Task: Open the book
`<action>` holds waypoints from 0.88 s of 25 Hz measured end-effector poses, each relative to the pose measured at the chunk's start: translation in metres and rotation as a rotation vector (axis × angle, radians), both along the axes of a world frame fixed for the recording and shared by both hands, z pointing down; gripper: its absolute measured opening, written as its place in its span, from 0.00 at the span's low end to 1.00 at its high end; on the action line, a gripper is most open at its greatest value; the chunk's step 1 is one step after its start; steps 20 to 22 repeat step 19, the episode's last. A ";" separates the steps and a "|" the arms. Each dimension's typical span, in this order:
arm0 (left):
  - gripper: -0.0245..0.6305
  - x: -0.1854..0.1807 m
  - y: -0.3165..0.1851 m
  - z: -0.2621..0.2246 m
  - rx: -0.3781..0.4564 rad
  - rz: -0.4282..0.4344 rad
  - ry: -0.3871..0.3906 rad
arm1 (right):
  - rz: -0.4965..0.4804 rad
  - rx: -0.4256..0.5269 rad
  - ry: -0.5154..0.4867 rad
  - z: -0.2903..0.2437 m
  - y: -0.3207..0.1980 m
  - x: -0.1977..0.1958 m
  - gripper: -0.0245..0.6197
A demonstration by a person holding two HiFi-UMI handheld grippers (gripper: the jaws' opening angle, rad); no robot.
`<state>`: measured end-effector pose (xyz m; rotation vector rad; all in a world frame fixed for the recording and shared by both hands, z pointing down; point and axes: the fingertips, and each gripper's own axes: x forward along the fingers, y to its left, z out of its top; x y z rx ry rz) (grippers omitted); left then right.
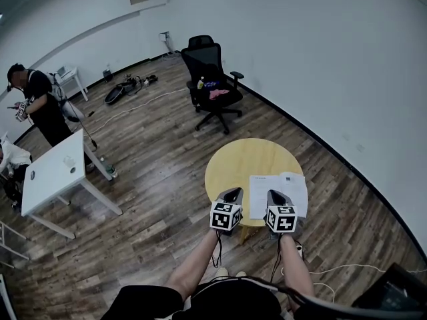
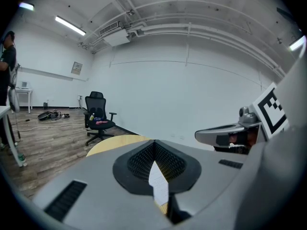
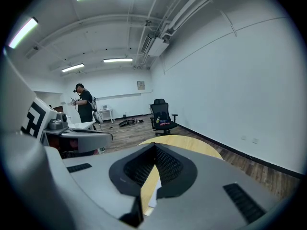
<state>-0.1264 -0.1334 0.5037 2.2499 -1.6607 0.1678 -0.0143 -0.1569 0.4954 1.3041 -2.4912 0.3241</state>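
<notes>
The book (image 1: pixel 293 185) lies flat on the right-hand, nearer part of the round yellow table (image 1: pixel 233 162), with pale printed pages facing up; whether it is a spread of two pages or loose sheets cannot be told from the head view. Its near edge is partly covered by the right gripper (image 1: pixel 272 193), which hangs just above it. The left gripper (image 1: pixel 233 191) hangs beside it, over bare tabletop just left of the book. In the left gripper view the jaws of the left gripper (image 2: pixel 154 143) meet at their tips with nothing pinched between them; a sliver of white page shows through the narrow wedge behind the tips. In the right gripper view the right gripper (image 3: pixel 154 146) also has its jaws pressed together and empty, with yellow tabletop and a strip of white page showing through the gap. Neither gripper touches the book. The person's forearms reach forward from the bottom of the head view. Beyond the table stands a black office chair (image 1: pixel 210 79) on the wood floor, well apart from a white desk (image 1: pixel 53 172) and a standing person (image 1: pixel 37 102) at the left.
</notes>
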 end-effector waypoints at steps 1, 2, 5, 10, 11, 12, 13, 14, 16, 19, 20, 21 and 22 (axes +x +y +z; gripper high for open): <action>0.03 0.000 0.000 0.000 0.000 0.001 0.000 | 0.002 0.000 -0.001 0.000 0.000 0.001 0.05; 0.04 0.000 0.000 -0.001 0.001 0.003 -0.001 | 0.004 0.000 -0.001 0.000 0.000 0.001 0.05; 0.03 0.001 -0.002 -0.003 0.003 0.002 -0.003 | 0.005 0.000 0.003 0.000 0.000 0.003 0.05; 0.04 0.000 -0.004 -0.005 0.008 -0.001 -0.005 | 0.005 -0.002 -0.002 0.000 -0.002 0.005 0.05; 0.03 0.000 -0.004 -0.005 0.009 -0.002 -0.005 | 0.004 -0.002 -0.002 0.000 -0.002 0.005 0.05; 0.04 0.000 -0.004 -0.004 0.008 -0.004 -0.005 | 0.003 -0.001 -0.002 0.000 -0.002 0.004 0.05; 0.04 0.000 -0.005 -0.004 0.007 -0.005 -0.005 | 0.001 -0.001 -0.001 0.001 -0.003 0.004 0.05; 0.03 0.000 -0.005 -0.003 0.006 -0.005 -0.005 | -0.001 -0.001 0.001 0.001 -0.003 0.003 0.05; 0.04 0.002 -0.007 -0.002 0.003 -0.005 -0.004 | -0.004 -0.005 0.003 0.002 -0.005 0.005 0.05; 0.04 0.005 -0.009 -0.001 -0.004 -0.005 -0.003 | -0.004 -0.009 0.004 0.002 -0.008 0.008 0.05; 0.04 0.005 -0.009 -0.001 -0.004 -0.005 -0.003 | -0.004 -0.009 0.004 0.002 -0.008 0.008 0.05; 0.04 0.005 -0.009 -0.001 -0.004 -0.005 -0.003 | -0.004 -0.009 0.004 0.002 -0.008 0.008 0.05; 0.04 0.005 -0.009 -0.001 -0.004 -0.005 -0.003 | -0.004 -0.009 0.004 0.002 -0.008 0.008 0.05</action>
